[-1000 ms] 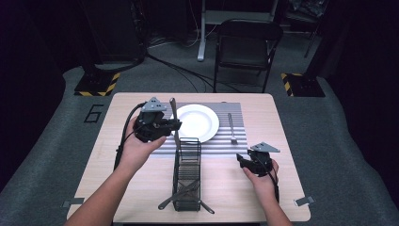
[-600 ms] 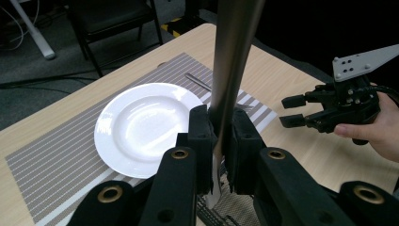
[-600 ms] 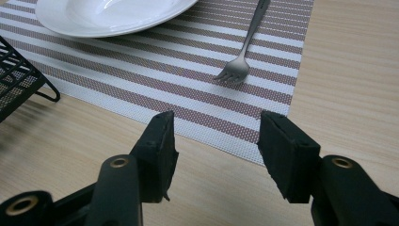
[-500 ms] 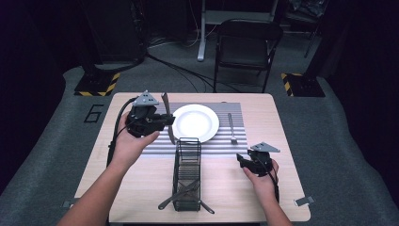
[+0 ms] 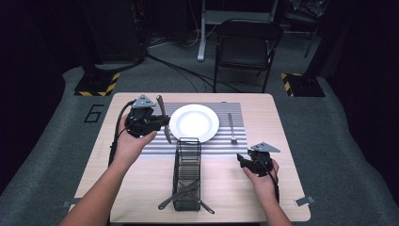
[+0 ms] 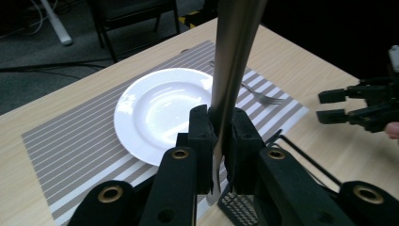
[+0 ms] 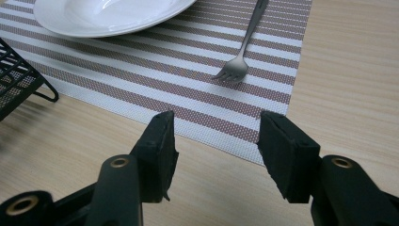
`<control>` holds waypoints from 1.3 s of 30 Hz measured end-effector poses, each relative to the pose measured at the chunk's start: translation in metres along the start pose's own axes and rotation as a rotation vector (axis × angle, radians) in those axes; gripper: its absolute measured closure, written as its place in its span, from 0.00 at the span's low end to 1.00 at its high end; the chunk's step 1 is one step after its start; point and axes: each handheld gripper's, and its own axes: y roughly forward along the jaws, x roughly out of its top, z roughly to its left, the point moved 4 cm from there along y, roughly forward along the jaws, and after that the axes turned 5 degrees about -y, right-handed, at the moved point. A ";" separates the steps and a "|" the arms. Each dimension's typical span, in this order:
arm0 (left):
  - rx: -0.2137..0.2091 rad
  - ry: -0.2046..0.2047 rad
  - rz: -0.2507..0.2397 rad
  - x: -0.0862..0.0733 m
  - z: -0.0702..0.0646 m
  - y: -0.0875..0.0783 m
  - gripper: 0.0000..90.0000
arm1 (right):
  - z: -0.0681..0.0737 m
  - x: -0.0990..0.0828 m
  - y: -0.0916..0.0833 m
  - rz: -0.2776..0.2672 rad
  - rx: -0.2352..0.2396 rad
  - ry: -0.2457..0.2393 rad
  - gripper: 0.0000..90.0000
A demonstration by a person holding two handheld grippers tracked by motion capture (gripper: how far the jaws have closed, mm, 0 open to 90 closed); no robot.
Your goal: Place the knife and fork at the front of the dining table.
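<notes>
My left gripper [image 5: 159,123] is shut on a metal knife [image 5: 163,117] and holds it nearly upright over the left end of the striped placemat [image 5: 226,143], just left of the white plate [image 5: 194,123]. In the left gripper view the knife [image 6: 233,66] rises from between the pads [image 6: 203,136], with the plate [image 6: 155,108] behind it. A fork [image 5: 231,128] lies on the mat right of the plate. My right gripper [image 5: 242,162] rests open above the bare wood near the mat's front right corner, its jaws [image 7: 214,141] pointing at the fork [image 7: 240,59].
A black wire basket [image 5: 187,172] stands in front of the plate with a few utensils crossed at its near end. A folding chair [image 5: 244,47] stands beyond the table's far edge. Bare wood lies to both sides of the basket.
My left hand has shifted a little to the left with the knife, away from the basket's far end. The right hand has stayed where it was.
</notes>
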 end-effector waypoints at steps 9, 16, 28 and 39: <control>0.051 -0.039 -0.007 -0.017 0.024 0.007 0.91 | 0.001 0.000 0.001 0.005 -0.001 0.002 0.51; 0.099 -0.055 0.017 -0.034 0.040 0.016 0.91 | 0.001 0.000 0.001 0.005 -0.001 0.001 0.51; 0.136 -0.107 0.057 -0.063 0.061 0.028 0.91 | 0.000 -0.001 0.001 0.006 0.001 -0.006 0.51; 0.166 -0.145 0.048 -0.077 0.074 0.036 0.91 | 0.002 -0.001 0.003 0.013 0.004 -0.005 0.51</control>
